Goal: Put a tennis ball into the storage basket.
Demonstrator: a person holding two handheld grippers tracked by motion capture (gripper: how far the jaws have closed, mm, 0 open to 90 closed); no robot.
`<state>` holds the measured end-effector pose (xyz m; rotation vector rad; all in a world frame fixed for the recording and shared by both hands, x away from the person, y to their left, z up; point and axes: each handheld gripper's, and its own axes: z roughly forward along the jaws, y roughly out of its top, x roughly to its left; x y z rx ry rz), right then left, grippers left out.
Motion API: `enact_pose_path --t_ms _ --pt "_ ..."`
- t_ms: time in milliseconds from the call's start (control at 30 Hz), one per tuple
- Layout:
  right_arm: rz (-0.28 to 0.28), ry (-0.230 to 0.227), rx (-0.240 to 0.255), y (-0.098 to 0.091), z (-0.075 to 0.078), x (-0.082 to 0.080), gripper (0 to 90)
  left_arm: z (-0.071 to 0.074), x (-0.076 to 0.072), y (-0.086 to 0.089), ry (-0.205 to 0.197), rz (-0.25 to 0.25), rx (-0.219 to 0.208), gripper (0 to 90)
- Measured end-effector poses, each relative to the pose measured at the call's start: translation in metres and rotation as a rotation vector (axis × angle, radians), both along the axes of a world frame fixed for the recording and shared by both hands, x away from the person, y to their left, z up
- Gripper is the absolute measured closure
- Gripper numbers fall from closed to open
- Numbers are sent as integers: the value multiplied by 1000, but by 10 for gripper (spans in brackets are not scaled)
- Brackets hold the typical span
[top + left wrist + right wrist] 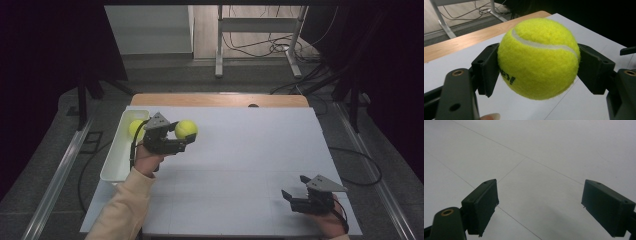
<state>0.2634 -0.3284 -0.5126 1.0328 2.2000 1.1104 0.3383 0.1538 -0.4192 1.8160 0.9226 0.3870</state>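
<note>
We see the tennis ball (pixel 538 58) clamped between the jaws of the left gripper (pixel 181 134), held clear above the white table (pixel 240 165) in the left-centre of the high view, just right of the white bin (pixel 116 159). In the left gripper view the two black pads press on opposite flanks of the ball, near its widest line, with most of its lower half hanging free. A second tennis ball (pixel 135 128) lies in the far end of the bin, partly hidden behind the gripper.

We judge the main risk to be a slip: the grip rests on two small flat pads against a round, fuzzy surface, so a quick swing or a tilt of the hand could let the ball roll out downward. A ball dropped here would bounce and could roll off the table edge. If the ball is bound for the bin, release from too high could make it bounce out, or strike the ball already inside.

The right gripper (pixel 300 195) rests low at the lower right of the high view, its jaws wide apart and empty over bare table, well away from the ball
</note>
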Motion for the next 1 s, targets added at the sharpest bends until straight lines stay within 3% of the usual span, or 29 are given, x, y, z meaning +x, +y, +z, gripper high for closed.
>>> enact_pose_path --t_ms 1000 --pt "-3 -4 -2 0 1 0 144 -4 -22 63 13 144 -36 256"
